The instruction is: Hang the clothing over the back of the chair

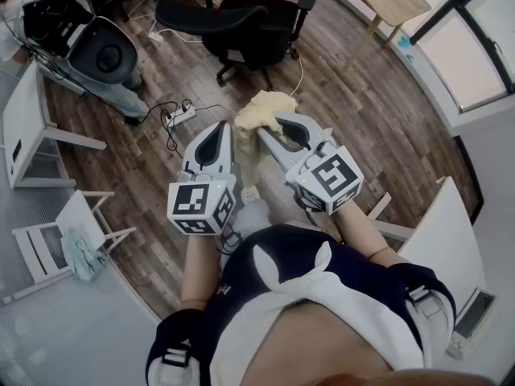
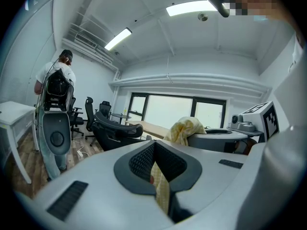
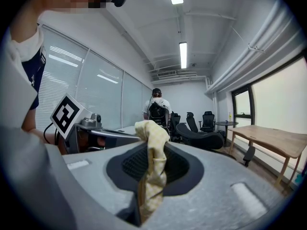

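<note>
Left gripper [image 1: 226, 129]: jaws nearly together, pinching a thin fold of the clothing, which runs down the narrow slot between them.
Right gripper [image 1: 261, 130]: jaws a little apart, clamped on a thicker bunch of the same clothing that sticks up above them.
Clothing [image 1: 262, 108]: pale yellow, checked fabric, held in the air between the two grippers; part of it hangs down between them, above the wood floor [image 1: 354, 111].
Grippers together: side by side in front of the person, tips close, both pointing roughly level.
Chair [image 1: 251, 21]: black office chair, ahead of the grippers and well apart from the clothing; nothing hangs on its back.
Power strip [image 1: 180, 115]: white, on the floor to the left of the grippers.
</note>
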The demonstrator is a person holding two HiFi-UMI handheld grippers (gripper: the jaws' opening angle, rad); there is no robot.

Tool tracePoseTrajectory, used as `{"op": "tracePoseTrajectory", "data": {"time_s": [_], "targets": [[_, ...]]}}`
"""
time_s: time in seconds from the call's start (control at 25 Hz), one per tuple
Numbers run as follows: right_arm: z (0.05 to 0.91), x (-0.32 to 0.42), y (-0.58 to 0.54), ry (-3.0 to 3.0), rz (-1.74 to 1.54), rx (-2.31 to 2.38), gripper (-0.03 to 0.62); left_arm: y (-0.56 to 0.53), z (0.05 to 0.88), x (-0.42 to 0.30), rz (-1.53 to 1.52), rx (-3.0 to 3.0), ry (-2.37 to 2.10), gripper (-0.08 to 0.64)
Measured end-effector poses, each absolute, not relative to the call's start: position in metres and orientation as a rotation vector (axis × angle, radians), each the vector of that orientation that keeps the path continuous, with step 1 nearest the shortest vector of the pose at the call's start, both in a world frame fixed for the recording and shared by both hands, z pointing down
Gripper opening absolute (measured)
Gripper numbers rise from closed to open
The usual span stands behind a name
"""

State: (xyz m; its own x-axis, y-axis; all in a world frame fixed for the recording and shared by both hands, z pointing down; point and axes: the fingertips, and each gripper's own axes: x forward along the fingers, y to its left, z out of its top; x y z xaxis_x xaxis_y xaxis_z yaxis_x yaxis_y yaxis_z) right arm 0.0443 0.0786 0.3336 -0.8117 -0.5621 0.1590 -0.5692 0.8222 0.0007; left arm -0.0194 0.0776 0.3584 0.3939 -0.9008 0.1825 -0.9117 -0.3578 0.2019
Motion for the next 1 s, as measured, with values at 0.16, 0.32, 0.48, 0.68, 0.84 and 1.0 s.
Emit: {"op": "tracePoseTrajectory", "data": {"time_s": [0.16,0.32,0.48,0.68,0.84,1.0], "targets": [[0.335,0.028,0.050,-2.864,0.079,0.876,0.061,0.046,0.357,-0.033,0.067,2.394,-1.586,0.003],[0.339,0.009,0.030,-2.869,0.088,0.854,0.061,0.022,0.355,-0.048,0.064,2.401,-1.594,0.003],[0.344,-0.005,0.013,-2.875,0.093,0.841,0.061,0.002,0.356,-0.061,0.070,2.404,-1.599,0.003],[0.347,-0.018,-0.009,-2.866,0.108,0.855,0.061,-0.017,0.360,-0.078,0.070,2.396,-1.603,0.003],[0.347,-0.027,-0.022,-2.878,0.112,0.852,0.062,-0.030,0.362,-0.085,0.063,2.392,-1.595,0.003],[0.350,-0.029,-0.027,-2.876,0.122,0.862,0.061,-0.035,0.366,-0.088,0.061,2.388,-1.587,0.003]]}}
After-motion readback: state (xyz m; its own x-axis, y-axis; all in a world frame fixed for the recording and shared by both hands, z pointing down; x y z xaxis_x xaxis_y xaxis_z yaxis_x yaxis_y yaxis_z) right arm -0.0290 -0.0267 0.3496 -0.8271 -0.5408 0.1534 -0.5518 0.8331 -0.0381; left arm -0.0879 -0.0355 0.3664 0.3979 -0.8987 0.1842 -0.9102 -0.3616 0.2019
